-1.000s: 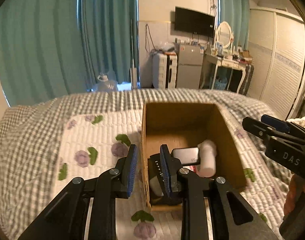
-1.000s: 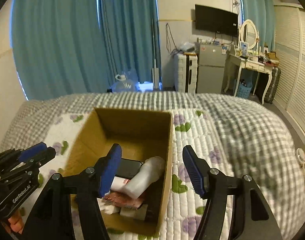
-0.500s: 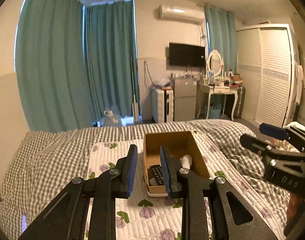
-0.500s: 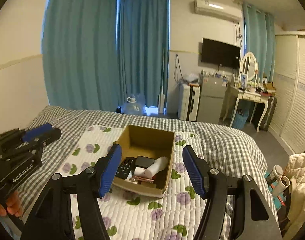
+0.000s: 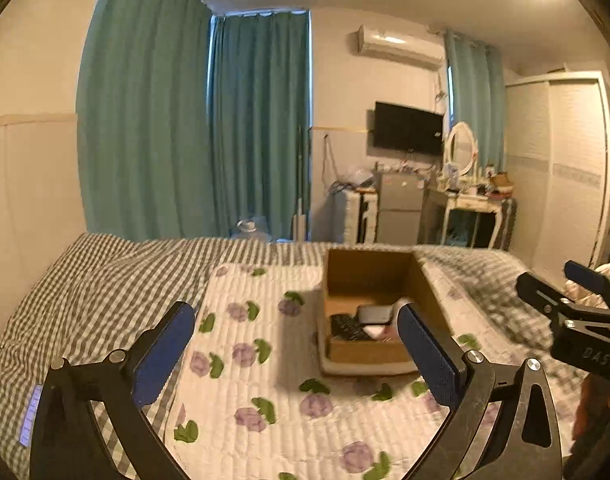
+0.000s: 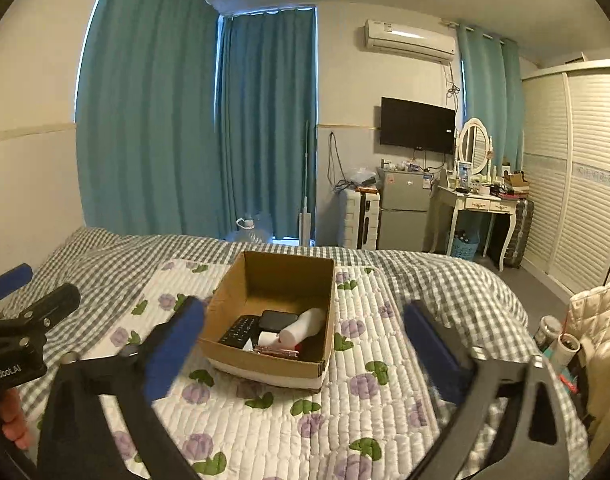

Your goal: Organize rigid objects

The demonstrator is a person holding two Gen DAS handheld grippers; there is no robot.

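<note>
- Ahead of both hand-held grippers, the cardboard box (image 6: 271, 316) sat on the bed's floral quilt (image 6: 289, 428).
- Inside it lay a remote (image 6: 241, 330), a white bottle (image 6: 303, 324) and a dark case (image 6: 278, 320).
- Left hand-held gripper (image 5: 293, 354) and right hand-held gripper (image 6: 305, 350) had fingers spread wide, holding nothing.

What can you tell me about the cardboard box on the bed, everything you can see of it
The cardboard box is a plain brown open-topped carton with no lid or flaps showing. It sits upright on the white quilt with purple flowers, its base looking pale or white along the near edge. Inside lie a black remote, a dark flat device, a white bottle on its side and some small packets too blurred to name. Neither gripper touches it; both hang open, well back from it.
</note>
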